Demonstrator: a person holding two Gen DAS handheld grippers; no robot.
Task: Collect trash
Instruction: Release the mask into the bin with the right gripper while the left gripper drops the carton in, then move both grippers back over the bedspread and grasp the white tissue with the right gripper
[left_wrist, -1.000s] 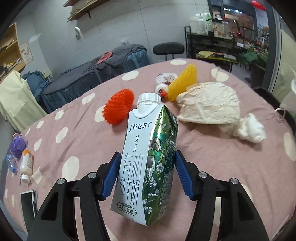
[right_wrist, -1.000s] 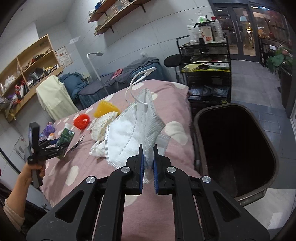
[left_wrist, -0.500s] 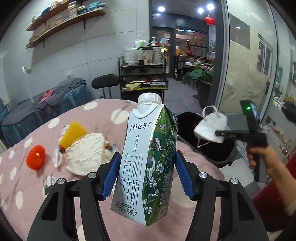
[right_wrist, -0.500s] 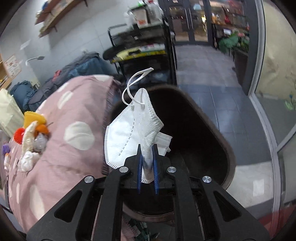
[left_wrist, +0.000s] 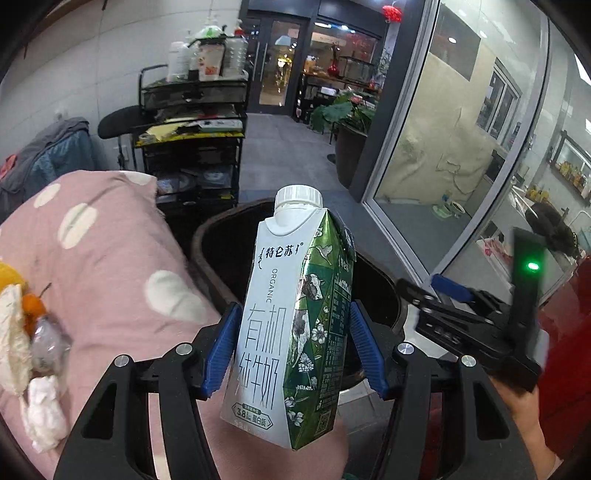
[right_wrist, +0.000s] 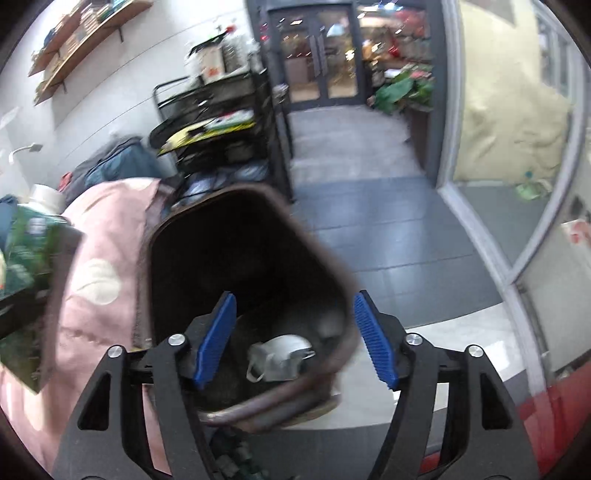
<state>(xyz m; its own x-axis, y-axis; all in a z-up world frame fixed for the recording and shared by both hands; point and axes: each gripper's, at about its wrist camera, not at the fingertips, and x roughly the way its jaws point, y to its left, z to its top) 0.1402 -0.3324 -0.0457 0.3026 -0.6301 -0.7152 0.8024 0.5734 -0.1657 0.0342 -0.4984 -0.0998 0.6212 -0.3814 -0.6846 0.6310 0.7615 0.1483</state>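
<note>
Blue-padded fingers (left_wrist: 221, 354) of the left gripper (left_wrist: 293, 352) are pinching a milk carton (left_wrist: 291, 321) upright by its two sides, holding it in the air over the near edge of the pink spotted bed (left_wrist: 110, 258). Just beyond it, the dark trash bin (left_wrist: 207, 236) is standing beside the bed. The right gripper (right_wrist: 295, 339) is hanging above the bin (right_wrist: 343, 280), its fingers (right_wrist: 216, 336) having just been spreading apart with nothing between them; a white face mask (right_wrist: 282, 356) is lying inside the bin at the bottom. To drop the carton well, the person is probably best carrying it forward until it is hanging fully over the opening, clear of the rim and the other gripper, then spreading the fingers. More trash (left_wrist: 33, 350) is waiting on the bed at the left.
</note>
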